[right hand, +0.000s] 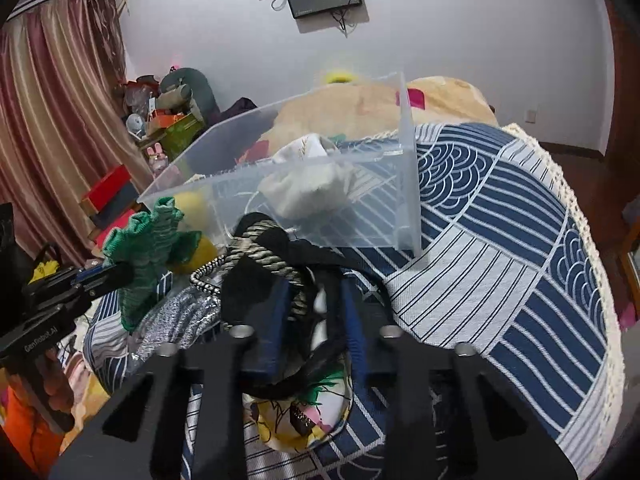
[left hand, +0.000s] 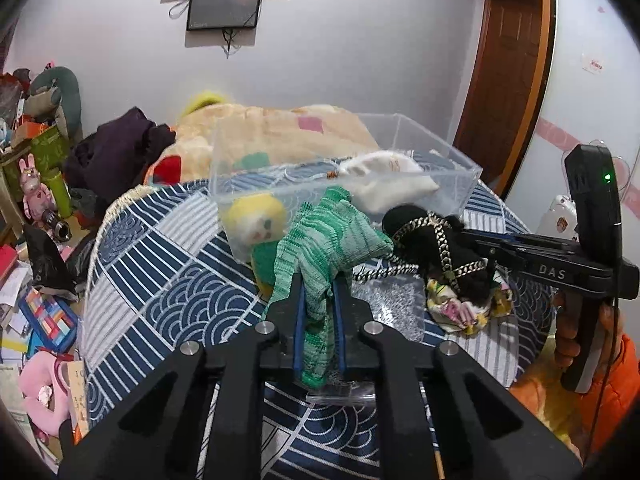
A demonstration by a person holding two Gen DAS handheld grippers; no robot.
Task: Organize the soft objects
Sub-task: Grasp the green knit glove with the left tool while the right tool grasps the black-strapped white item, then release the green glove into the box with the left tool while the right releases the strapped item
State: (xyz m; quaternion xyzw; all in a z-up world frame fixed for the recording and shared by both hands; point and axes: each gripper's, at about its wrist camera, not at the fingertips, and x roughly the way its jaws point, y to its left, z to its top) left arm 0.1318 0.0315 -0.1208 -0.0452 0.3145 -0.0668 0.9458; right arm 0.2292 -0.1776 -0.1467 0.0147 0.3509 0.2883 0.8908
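Observation:
My left gripper (left hand: 318, 300) is shut on a green knitted cloth (left hand: 328, 236) and holds it up in front of a clear plastic box (left hand: 460, 160); the cloth also shows in the right wrist view (right hand: 152, 248). My right gripper (right hand: 316, 304) is shut on a black item with gold braid trim (right hand: 260, 252), which also shows in the left wrist view (left hand: 432, 236). The box (right hand: 408, 184) holds a white pouch (left hand: 388, 180) and a yellow plush (left hand: 256, 220). A floral fabric piece (left hand: 464, 308) lies under the black item.
All of this sits on a blue and white patterned cover (right hand: 500, 248). A beige quilt (left hand: 272, 128) and dark clothes (left hand: 120, 148) lie behind the box. Cluttered toys and boxes (left hand: 36, 200) fill the floor at the left. A silvery bag (left hand: 400, 304) lies by the grippers.

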